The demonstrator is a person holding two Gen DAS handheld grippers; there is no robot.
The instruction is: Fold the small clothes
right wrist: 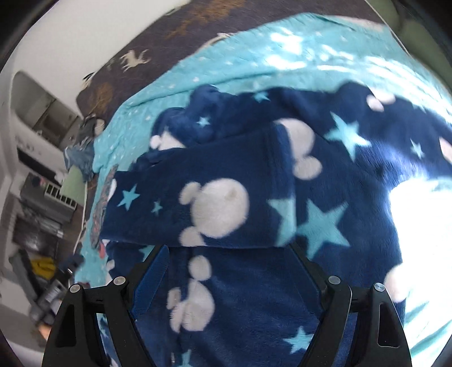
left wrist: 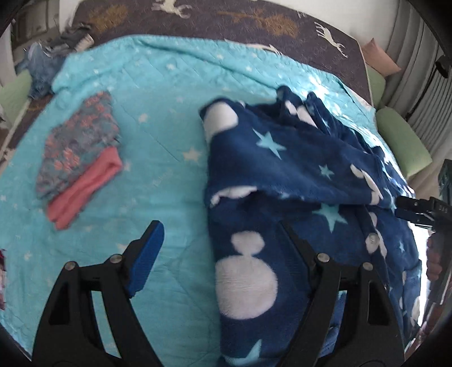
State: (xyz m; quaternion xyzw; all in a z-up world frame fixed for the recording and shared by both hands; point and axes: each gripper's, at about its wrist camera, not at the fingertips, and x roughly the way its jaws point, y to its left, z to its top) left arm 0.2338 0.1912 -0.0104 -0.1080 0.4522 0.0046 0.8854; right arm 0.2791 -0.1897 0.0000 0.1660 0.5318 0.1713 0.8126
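A navy fleece garment point(left wrist: 296, 158) with white mouse heads and pale blue stars lies crumpled on the turquoise star blanket point(left wrist: 158, 93). One sleeve or leg is folded across it point(right wrist: 197, 203). My left gripper point(left wrist: 220, 225) is open just above the garment's near left edge. Its blue left pad point(left wrist: 147, 254) hangs over bare blanket and its right finger point(left wrist: 299, 254) over the fleece. My right gripper point(right wrist: 228, 248) is open close over the garment, gripping nothing. It also shows at the right edge of the left wrist view point(left wrist: 415, 210), with a hand point(left wrist: 435, 259) below it.
Near the blanket's left side, a folded floral piece point(left wrist: 79, 144) sits on a folded pink one point(left wrist: 84, 189). A brown deer-print bedspread point(left wrist: 226, 19) lies beyond. Green cushions point(left wrist: 401, 141) line the right edge. Denim clothes point(left wrist: 42, 65) are heaped at the far left.
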